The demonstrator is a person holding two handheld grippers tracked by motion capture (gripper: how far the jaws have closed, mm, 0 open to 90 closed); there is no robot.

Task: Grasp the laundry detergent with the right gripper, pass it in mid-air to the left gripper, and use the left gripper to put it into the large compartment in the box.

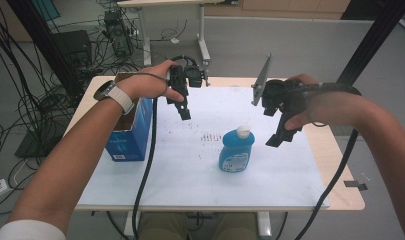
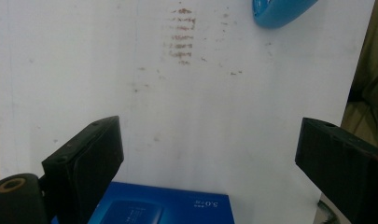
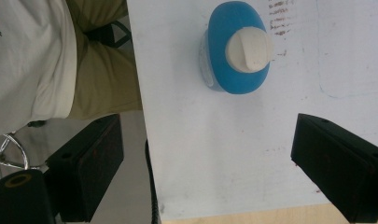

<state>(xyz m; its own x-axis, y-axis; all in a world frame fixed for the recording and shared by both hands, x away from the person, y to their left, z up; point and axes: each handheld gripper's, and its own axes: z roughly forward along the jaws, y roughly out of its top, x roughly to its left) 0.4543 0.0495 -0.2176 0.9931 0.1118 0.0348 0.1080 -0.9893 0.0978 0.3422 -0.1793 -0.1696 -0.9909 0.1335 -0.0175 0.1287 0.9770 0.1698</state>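
A blue bottle (image 1: 236, 150) with a white cap stands upright on the white sheet (image 1: 190, 170), near the table's middle. A hand's width to its right and a little higher, my right gripper (image 1: 277, 139) hangs over the sheet. The right gripper view looks down on the bottle (image 3: 238, 51), and that gripper (image 3: 207, 154) is open with nothing between its fingers. My left gripper (image 1: 184, 111) is held above the sheet, beside an open blue box (image 1: 130, 132) at the table's left. It (image 2: 207, 158) is open and holds nothing, with the box (image 2: 163, 207) just below it.
Brown smudges (image 1: 208, 136) mark the sheet behind the bottle. The wooden table edge (image 1: 340, 165) shows right of the sheet. Black cables trail from both grippers over the front edge. The person's torso and legs (image 3: 60, 70) are at the near side. Floor cables and equipment (image 1: 110, 35) lie beyond.
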